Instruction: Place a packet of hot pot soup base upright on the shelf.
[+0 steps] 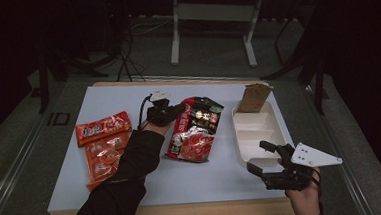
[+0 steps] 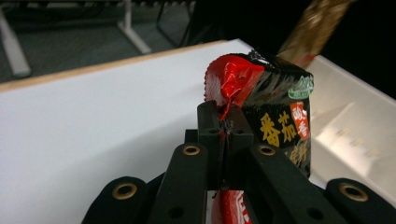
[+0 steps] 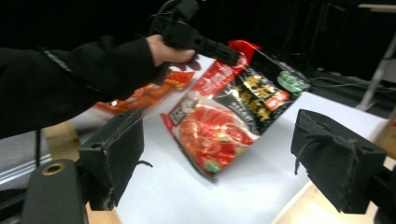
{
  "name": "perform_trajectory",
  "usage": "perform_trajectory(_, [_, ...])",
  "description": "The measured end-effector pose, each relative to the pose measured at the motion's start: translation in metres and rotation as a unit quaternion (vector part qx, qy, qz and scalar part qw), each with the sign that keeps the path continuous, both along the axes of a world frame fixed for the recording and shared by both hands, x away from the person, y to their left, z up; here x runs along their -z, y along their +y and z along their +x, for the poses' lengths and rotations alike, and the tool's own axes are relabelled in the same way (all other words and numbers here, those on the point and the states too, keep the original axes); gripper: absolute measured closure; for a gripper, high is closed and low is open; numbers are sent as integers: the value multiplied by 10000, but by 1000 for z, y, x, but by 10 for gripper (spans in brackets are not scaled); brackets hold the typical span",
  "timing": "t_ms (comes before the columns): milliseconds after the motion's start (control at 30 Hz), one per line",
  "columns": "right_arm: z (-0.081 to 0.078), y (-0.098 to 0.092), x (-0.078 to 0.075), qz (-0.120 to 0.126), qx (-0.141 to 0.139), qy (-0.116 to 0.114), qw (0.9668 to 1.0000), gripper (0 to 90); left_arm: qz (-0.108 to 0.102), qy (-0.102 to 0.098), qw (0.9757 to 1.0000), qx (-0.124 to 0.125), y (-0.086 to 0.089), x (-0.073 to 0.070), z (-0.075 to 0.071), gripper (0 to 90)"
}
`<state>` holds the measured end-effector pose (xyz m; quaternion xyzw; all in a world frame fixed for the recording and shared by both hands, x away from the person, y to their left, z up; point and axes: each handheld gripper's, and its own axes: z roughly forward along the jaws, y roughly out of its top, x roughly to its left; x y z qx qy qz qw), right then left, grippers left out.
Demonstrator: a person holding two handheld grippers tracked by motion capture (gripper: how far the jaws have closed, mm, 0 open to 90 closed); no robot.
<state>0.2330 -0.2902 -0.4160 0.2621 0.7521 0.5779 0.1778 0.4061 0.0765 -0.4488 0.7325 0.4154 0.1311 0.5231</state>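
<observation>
The left tongs (image 1: 179,109) pinch the top corner of the red-and-black sauce pouch (image 1: 195,130) at table (image 1: 128,99) centre, its long axis running from 12 to 6 o'clock. The right tongs (image 1: 264,159) gape wide at 4 o'clock beside the white tray (image 1: 252,128). The white table stands in a dark room.

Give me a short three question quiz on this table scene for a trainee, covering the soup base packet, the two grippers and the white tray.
1. True or false: the left gripper is shut on a top corner of the red and black packet.
2. Which way do the right gripper's jaws stand? A) wide open with nothing between them, B) shut on the white tray, C) shut on the brown paper bag.
3. Fill in: the orange snack packets lie on the ___ side of the white board, seen from the high view.

Key: 1 true; 2 A; 3 left.
</observation>
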Motion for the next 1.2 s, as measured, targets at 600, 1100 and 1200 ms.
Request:
perform_trajectory(600, [12, 2, -7, -51, 246, 123, 9996, 127, -466, -353, 9974, 415, 7, -29, -37, 888])
perform_trajectory(1100, [42, 29, -18, 187, 42, 484, 9986, 132, -994, -593, 9906, 732, 7, -46, -73, 887])
perform_trajectory(1200, [48, 38, -20, 159, 7, 511, 9986, 164, -1079, -563, 9895, 778, 7, -46, -75, 886])
